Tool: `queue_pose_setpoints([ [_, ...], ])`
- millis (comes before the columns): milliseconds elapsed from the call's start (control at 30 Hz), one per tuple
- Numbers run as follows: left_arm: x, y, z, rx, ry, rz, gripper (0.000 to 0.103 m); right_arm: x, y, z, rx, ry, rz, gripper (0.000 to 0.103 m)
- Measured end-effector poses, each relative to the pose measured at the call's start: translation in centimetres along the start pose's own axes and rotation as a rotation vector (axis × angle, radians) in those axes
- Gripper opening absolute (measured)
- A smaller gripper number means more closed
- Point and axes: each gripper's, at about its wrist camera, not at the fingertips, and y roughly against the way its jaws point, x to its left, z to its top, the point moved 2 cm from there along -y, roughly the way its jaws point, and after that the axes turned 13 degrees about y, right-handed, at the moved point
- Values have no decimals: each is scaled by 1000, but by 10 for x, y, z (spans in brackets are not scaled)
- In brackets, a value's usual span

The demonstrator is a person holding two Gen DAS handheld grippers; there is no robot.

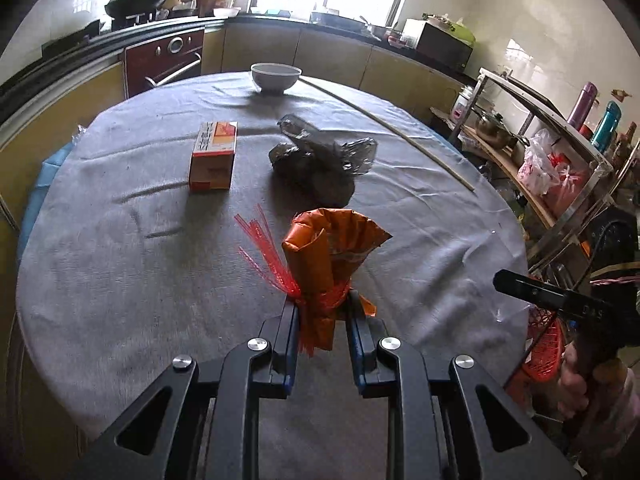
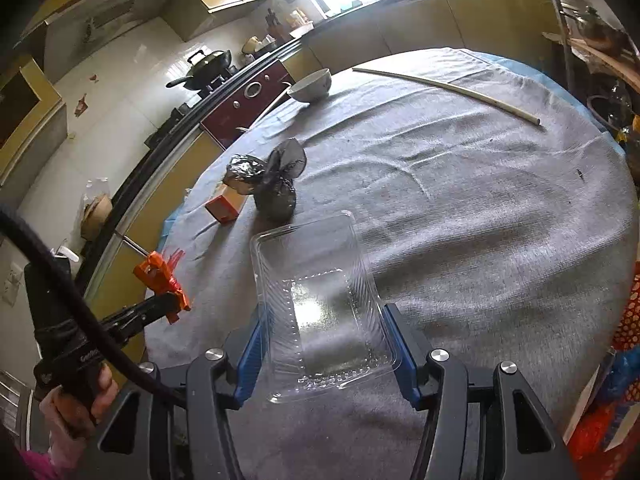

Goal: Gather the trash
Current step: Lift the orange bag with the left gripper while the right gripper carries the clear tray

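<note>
Pinching an orange wrapper [image 1: 320,264] in my left tongs [image 1: 320,300] above the surface's [image 1: 120,260] near edge, I clamp a clear plastic tray [image 2: 320,304] in my right tongs [image 2: 326,344].

L gripper [image 1: 322,308] angled down, jaws clamped tight on an orange wrapper bundle [image 1: 324,256] w/ red netting, held clear of the surface. R gripper [image 2: 326,344] also angled down, jaws partly apart, pads pressing both sides of a clear plastic tray [image 2: 320,304]. Each handle gripped by a hand [image 2: 80,400].
</note>
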Motion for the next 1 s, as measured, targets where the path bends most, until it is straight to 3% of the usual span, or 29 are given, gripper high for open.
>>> queue_pose_setpoints([
  [600,-70,44,-18,-77,-135,8,23,-8,50,-12,-103,-28,12,59],
  [1000,-129,52,-25,-108,-252,13,23,-27,92,-20,-192,-73,20,59],
])
